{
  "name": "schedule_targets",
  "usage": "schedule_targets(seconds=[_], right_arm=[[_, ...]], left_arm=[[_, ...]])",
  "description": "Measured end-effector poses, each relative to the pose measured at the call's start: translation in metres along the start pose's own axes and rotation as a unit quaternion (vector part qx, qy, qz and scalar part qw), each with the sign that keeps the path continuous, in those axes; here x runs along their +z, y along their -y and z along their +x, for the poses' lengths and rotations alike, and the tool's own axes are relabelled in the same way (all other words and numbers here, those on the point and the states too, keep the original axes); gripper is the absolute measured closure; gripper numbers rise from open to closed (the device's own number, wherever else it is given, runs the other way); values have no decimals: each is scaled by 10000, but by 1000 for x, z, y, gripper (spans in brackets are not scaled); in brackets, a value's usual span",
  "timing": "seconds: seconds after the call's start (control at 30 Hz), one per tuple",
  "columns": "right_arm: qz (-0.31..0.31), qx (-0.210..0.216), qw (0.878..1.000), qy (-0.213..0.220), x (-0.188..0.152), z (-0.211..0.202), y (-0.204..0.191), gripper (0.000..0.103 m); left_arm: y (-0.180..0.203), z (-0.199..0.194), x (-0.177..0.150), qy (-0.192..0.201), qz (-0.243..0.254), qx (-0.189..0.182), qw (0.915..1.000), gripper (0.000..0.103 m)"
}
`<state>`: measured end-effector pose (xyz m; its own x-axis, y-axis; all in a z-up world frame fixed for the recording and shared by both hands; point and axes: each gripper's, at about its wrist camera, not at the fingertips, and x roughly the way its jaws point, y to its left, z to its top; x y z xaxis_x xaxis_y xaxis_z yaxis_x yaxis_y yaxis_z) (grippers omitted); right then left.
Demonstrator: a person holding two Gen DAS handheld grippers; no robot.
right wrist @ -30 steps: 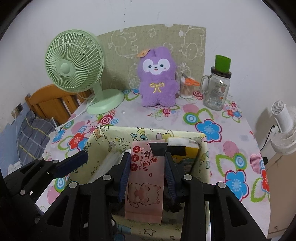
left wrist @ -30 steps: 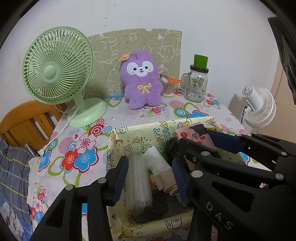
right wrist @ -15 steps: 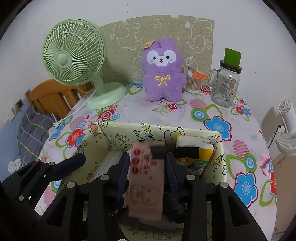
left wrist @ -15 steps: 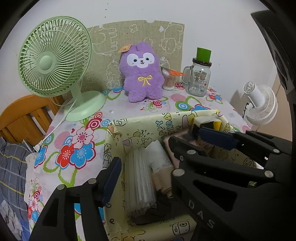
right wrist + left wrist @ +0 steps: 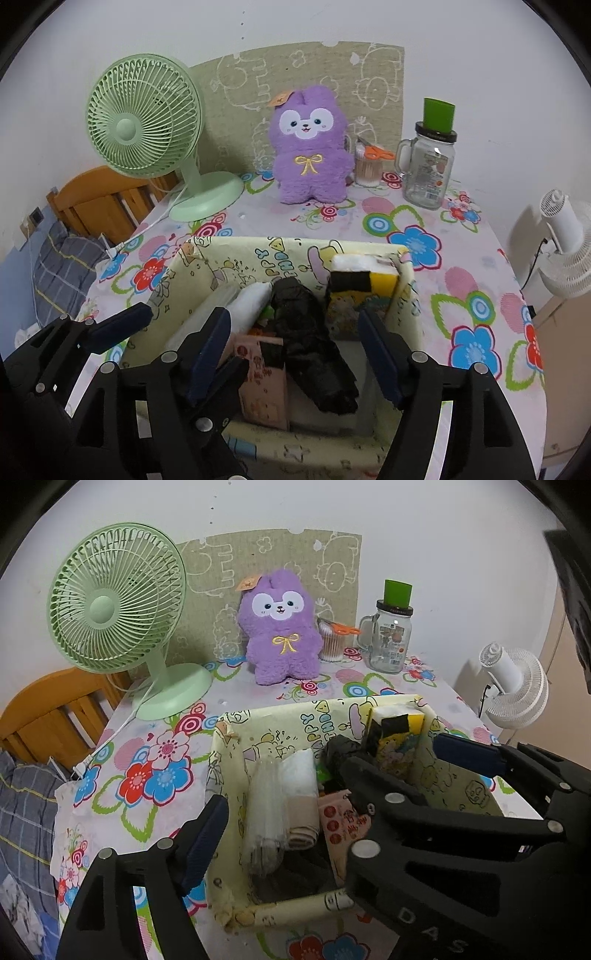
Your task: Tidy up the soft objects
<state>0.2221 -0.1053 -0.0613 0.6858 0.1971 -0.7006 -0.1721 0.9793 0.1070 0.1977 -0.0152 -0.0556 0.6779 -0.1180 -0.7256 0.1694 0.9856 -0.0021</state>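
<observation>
A yellow cartoon-print box sits on the floral table. Inside lie a pink tissue pack, a black bundle, a white roll, a clear plastic bundle, a beige cloth and a yellow tissue pack. My right gripper is open and empty above the box, jaws astride the pink pack and black bundle. My left gripper is open wide over the box's left part; its right finger is hidden behind the right gripper's arm.
A purple plush stands at the back by a green fan, a glass jar with a green lid and a cotton-swab cup with orange scissors. A white fan stands off the table's right edge. A wooden bed frame is on the left.
My right gripper opened and let go of the pink tissue pack, which now lies in the box. My left gripper spread wider and drew back.
</observation>
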Motion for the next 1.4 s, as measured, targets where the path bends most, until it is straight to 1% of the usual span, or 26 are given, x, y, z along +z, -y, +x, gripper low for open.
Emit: schedule_targets(seconds=[0.23,0.33,0.4,0.7,1.0,1.3,1.4], right_arm=[[32,-71,9999,94,-9,-18,1,25],[43,-118,9998,120,-14,-25,1,24],[62,-166,9998,131,-17,-29,0,20],[166,-270,9993,188,-34,-47,2,16],[199,-314,9989,302,-51,-66,3,14],[244,-321,9981,464,-65,-90,6,11],[261,-341,9976,551,-70,-102,8,11]], left_arm=[[0,-11,-8,-21,-161,-38,9999,20],[0,-16,-12,6,-162,16,9999,19],[0,-19,-15,14,-161,10,9999,19],[2,-35,-30,91,-148,-7,9998,17],[5,-52,-43,195,-107,31,9997,15],[0,-75,-55,328,-204,113,9992,13],[0,-83,-58,375,-222,192,9989,10]])
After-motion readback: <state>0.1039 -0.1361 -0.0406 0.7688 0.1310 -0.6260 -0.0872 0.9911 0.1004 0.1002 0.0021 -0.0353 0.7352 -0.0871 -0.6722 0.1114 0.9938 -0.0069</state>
